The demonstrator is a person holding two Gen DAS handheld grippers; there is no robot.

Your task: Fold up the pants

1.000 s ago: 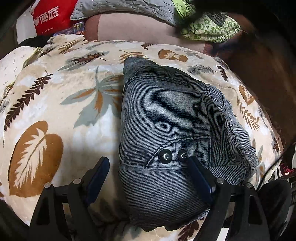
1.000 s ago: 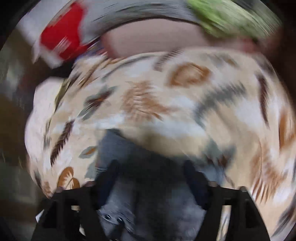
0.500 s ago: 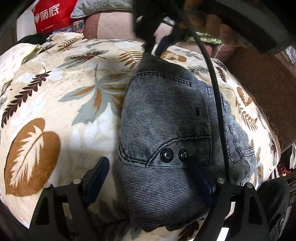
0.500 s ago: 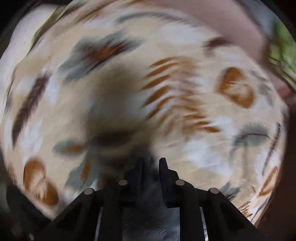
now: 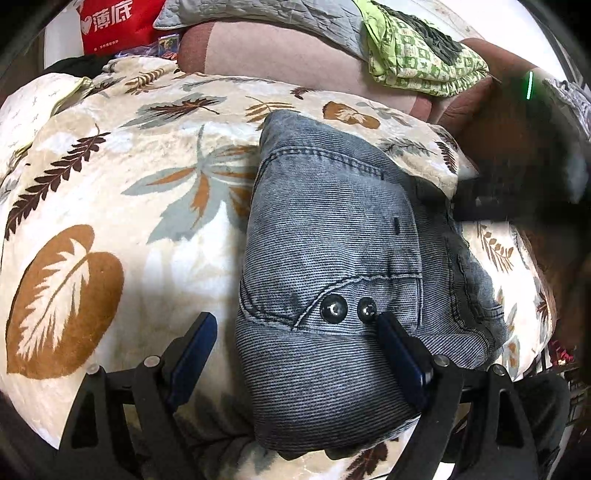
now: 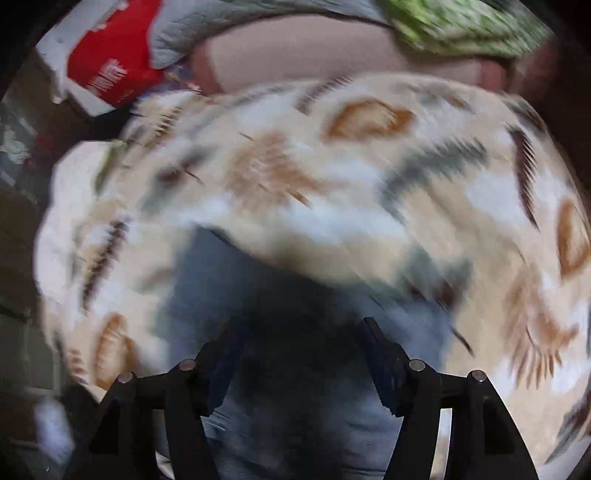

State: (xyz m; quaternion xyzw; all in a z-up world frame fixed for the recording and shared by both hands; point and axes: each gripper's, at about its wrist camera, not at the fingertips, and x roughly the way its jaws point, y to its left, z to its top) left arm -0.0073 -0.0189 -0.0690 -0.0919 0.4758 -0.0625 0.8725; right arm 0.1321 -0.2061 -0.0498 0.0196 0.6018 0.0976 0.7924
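Observation:
Grey-blue denim pants (image 5: 332, 236) lie folded into a compact block on a leaf-print blanket (image 5: 110, 206); two metal snaps show near the front fold. My left gripper (image 5: 295, 332) is open, its fingers straddling the near end of the block, holding nothing. In the blurred right wrist view the pants (image 6: 207, 280) lie below and ahead of my right gripper (image 6: 299, 332), which is open and empty above them. The right gripper also shows as a dark blur in the left wrist view (image 5: 480, 206), at the block's right edge.
A brown sofa back (image 5: 280, 48) rises behind the blanket. On it lie a grey quilt (image 5: 258, 14) and a green patterned cloth (image 5: 417, 55). A red and white package (image 5: 114, 22) stands at the far left. The blanket's edge drops off at right.
My right gripper was shut at the pants' far end half a second ago; it has opened and pulled back to the right. The left gripper and the pants have barely moved.

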